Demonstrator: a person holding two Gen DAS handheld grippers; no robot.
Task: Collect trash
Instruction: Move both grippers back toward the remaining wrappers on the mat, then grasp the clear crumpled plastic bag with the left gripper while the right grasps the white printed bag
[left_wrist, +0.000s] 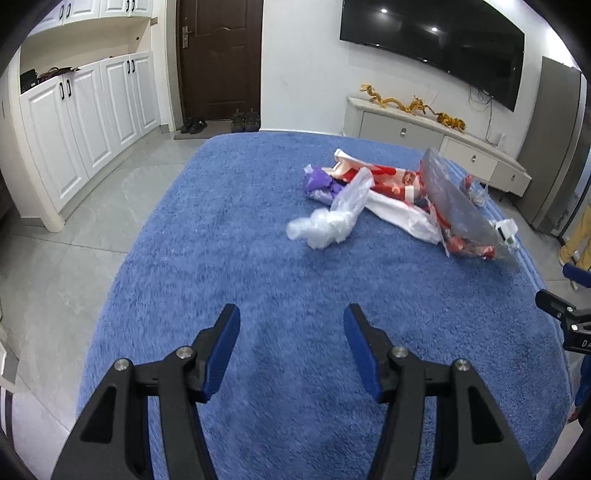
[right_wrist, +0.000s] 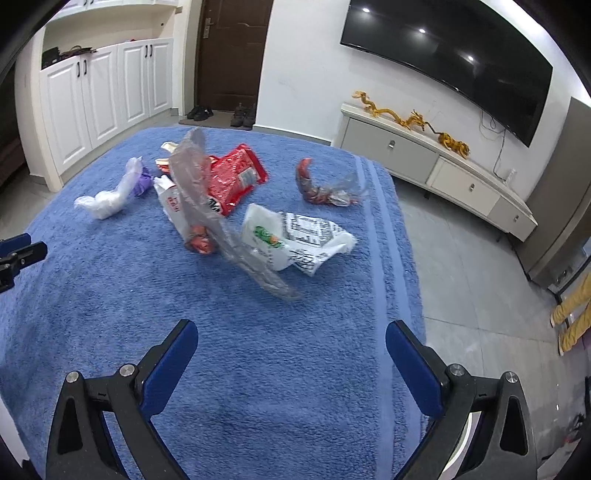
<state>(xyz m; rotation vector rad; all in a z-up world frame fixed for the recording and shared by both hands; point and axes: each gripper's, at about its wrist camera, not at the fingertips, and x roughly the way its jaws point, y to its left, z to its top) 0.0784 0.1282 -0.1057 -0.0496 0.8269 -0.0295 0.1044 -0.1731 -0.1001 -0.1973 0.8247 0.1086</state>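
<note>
Where a blue towel (right_wrist: 110, 314) covers the surface, the trash (right_wrist: 221, 206) lies heaped toward its far side, wrappers and plastic bags together. Both the left gripper (left_wrist: 291, 325) and right gripper (right_wrist: 291, 343) hang over bare towel, jaws apart and empty. Behind stand white cupboards (left_wrist: 92, 110), a dark door (left_wrist: 218, 59) and a wall television (right_wrist: 450, 62).

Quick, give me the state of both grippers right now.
Left gripper: open, nothing between its fingers, over the blue blanket.
Right gripper: open, holding nothing, short of the trash pile.
</note>
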